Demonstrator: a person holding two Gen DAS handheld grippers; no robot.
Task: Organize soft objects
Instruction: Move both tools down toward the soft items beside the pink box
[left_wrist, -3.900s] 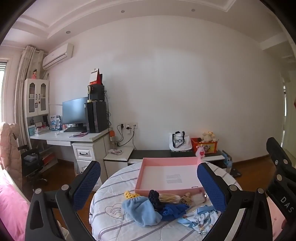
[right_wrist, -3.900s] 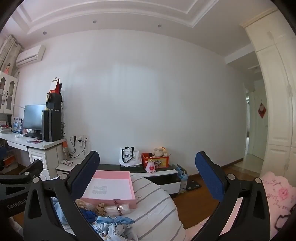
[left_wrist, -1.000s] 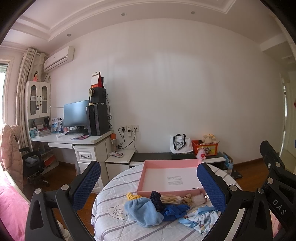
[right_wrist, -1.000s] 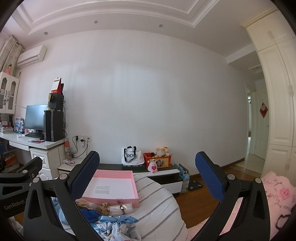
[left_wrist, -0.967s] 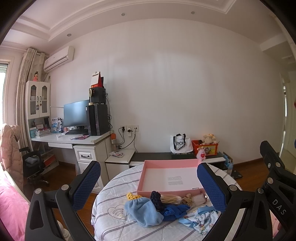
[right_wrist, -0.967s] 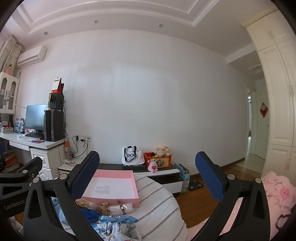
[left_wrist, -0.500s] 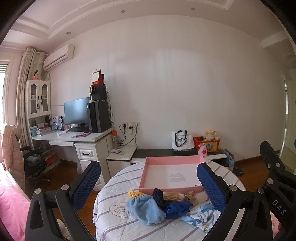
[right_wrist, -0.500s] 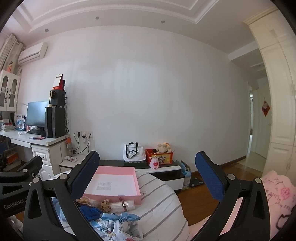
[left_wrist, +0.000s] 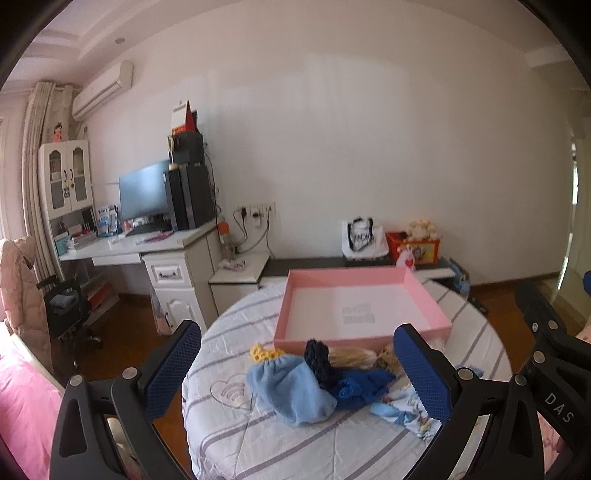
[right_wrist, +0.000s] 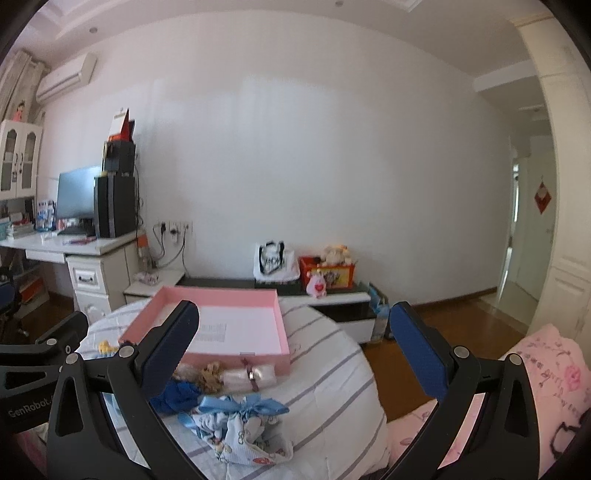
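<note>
A shallow pink box (left_wrist: 424, 299) stands open on a round striped table (left_wrist: 266, 443); it also shows in the right wrist view (right_wrist: 280, 325). In front of it lies a pile of soft items: a light blue cloth (left_wrist: 288, 387), a dark navy knit piece (left_wrist: 319, 360), a royal blue knit piece (left_wrist: 360, 384), a yellow crochet piece (left_wrist: 262, 352), a printed pouch with a blue bow (right_wrist: 240, 424) and a blond-haired doll (right_wrist: 225, 374). My left gripper (left_wrist: 295, 373) is open, above and short of the pile. My right gripper (right_wrist: 295, 354) is open and empty, to the pile's right.
A white desk (left_wrist: 147, 251) with a monitor and speakers stands at the left wall. A low dark bench (right_wrist: 295, 288) behind the table holds a bag and a red toy box. A pink bed (right_wrist: 535, 369) is at the right, a doorway beyond it.
Both grippers have tilted down and moved closer to the table; the box and pile now look larger and sit higher in both views. Both stay open.
</note>
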